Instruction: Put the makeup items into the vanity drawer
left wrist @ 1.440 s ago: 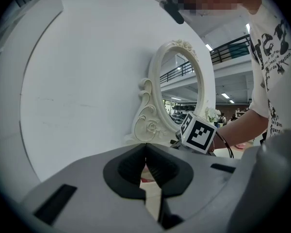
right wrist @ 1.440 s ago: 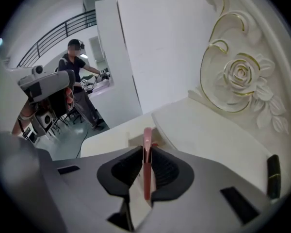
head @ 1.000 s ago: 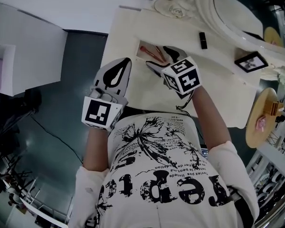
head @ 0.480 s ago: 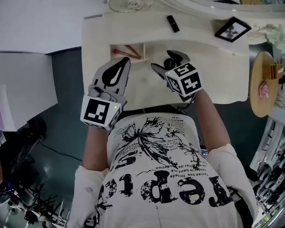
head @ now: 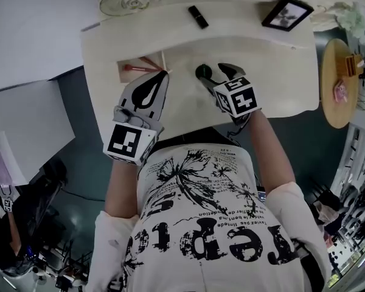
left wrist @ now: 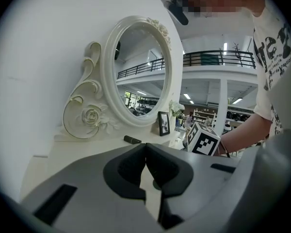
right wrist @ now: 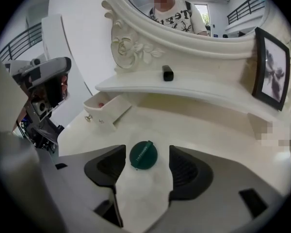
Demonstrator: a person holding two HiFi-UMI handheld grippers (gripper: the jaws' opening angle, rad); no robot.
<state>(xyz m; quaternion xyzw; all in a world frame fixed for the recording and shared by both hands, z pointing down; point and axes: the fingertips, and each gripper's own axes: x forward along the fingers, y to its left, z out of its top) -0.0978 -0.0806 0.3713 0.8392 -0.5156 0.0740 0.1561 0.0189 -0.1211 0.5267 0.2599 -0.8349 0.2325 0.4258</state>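
A round dark green compact (right wrist: 143, 155) lies on the cream vanity top (right wrist: 218, 130), between the jaws of my right gripper (right wrist: 144, 165). Those jaws are closing, with a gap left on both sides of the compact. In the head view the compact (head: 203, 72) sits just right of the open drawer (head: 121, 72), which holds red items. A black lipstick (head: 198, 17) lies on the upper shelf. My left gripper (head: 163, 76) hovers by the drawer's right edge, its jaws shut on nothing (left wrist: 145, 152).
An oval mirror (left wrist: 138, 72) with carved scrollwork rises behind the shelf. A framed picture (right wrist: 271, 72) leans at the shelf's right end. A round wooden side table (head: 337, 84) stands to the right of the vanity.
The head view has swung, so the vanity now sits higher and further left. My right gripper has stayed over the green compact. The left gripper has stayed by the drawer.
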